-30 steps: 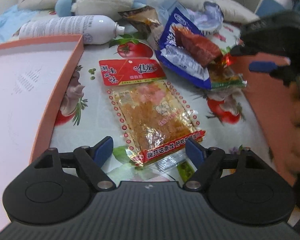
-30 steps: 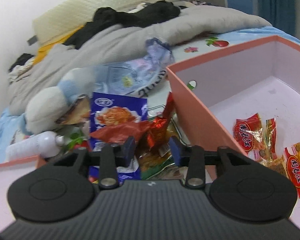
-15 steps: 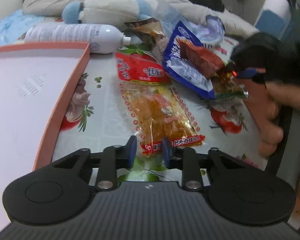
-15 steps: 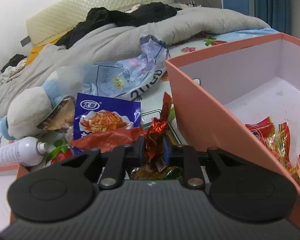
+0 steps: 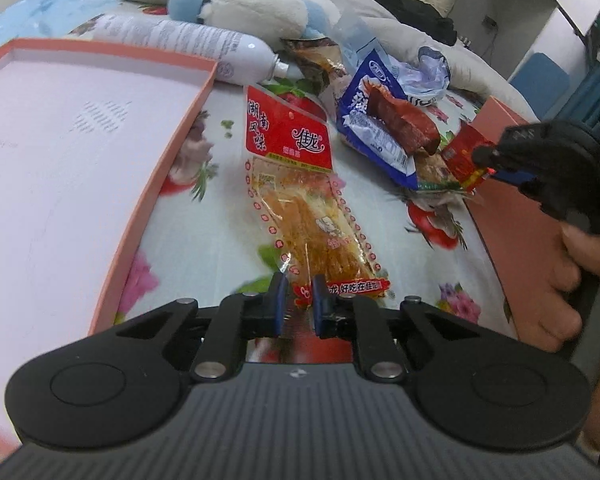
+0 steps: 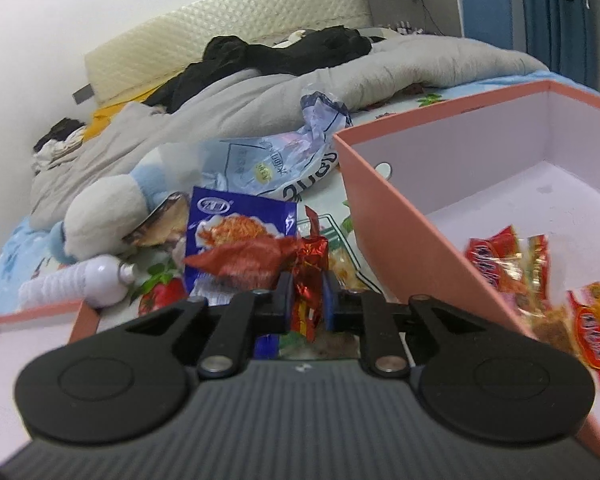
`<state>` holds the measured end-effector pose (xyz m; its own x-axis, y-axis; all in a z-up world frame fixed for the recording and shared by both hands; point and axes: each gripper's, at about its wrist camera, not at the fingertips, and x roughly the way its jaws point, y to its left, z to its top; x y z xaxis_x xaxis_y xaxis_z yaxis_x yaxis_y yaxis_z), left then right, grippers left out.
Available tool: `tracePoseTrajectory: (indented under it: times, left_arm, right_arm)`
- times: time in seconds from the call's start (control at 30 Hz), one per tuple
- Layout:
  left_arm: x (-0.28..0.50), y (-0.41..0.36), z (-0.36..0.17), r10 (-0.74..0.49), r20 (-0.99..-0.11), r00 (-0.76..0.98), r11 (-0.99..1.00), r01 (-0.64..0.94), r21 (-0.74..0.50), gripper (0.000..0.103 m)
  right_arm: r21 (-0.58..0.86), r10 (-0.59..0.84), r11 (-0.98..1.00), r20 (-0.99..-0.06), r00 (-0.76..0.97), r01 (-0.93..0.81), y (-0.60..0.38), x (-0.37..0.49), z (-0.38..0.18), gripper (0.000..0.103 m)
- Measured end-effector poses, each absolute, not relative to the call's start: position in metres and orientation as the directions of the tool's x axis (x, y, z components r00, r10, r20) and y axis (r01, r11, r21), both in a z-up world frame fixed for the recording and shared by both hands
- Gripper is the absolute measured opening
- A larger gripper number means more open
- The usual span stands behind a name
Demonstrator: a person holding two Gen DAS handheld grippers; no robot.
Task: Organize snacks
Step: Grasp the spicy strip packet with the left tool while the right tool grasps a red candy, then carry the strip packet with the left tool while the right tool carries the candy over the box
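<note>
A long clear packet of orange snack strips with a red header (image 5: 300, 200) lies on the flowered sheet. My left gripper (image 5: 298, 298) is closing on its near end, and the blue pads pinch the printed edge. My right gripper (image 6: 306, 298) is shut on a crinkled red foil snack (image 6: 310, 256), held just left of the pink box (image 6: 396, 224). In the left wrist view the right gripper (image 5: 490, 166) and its red foil snack (image 5: 462, 150) sit at the box's corner, with a hand behind them. Several red and yellow packets (image 6: 496, 264) lie inside the box.
A shallow pink lid (image 5: 168, 152) lies to the left. A blue noodle packet (image 6: 240, 220) with a dark red packet (image 5: 400, 124) on it, a white bottle (image 5: 188, 46), a plush toy (image 5: 256, 8), a crumpled plastic bag (image 6: 284, 160) and a grey blanket (image 6: 260, 92) crowd the far side.
My left jaws went from wide open to pinching the long packet's near end. My right jaws closed on the red foil snack and lifted it toward the pink box.
</note>
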<state>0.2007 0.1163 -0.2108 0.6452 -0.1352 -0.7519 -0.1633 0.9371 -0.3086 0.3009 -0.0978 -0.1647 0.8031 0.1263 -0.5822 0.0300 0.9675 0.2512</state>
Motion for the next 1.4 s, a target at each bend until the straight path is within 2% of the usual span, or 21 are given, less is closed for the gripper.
tracePoseTrajectory:
  times: [0.23, 0.47, 0.8, 1.4]
  left_arm:
    - [0.177, 0.119, -0.209, -0.122, -0.782, 0.611, 0.916, -0.235, -0.327, 0.015]
    - [0.158, 0.110, -0.182, -0.142, -0.782, 0.607, 0.926, -0.197, -0.321, 0.014]
    - [0.126, 0.092, -0.135, -0.149, -0.739, 0.657, 0.920, -0.183, -0.347, 0.014]
    - [0.066, 0.055, -0.066, -0.182, -0.670, 0.719, 0.917, -0.121, -0.379, 0.014]
  right_arm:
    - [0.208, 0.163, 0.977, -0.621, 0.766, -0.039, -0.106, 0.256, -0.155, 0.017]
    - [0.232, 0.221, 0.968, -0.633, 0.742, -0.091, -0.125, 0.216, -0.142, 0.017]
    - [0.235, 0.265, 0.961, -0.619, 0.739, -0.148, -0.143, 0.169, -0.110, 0.017]
    - [0.211, 0.259, 0.964, -0.599, 0.758, -0.162, -0.185, 0.107, -0.059, 0.017]
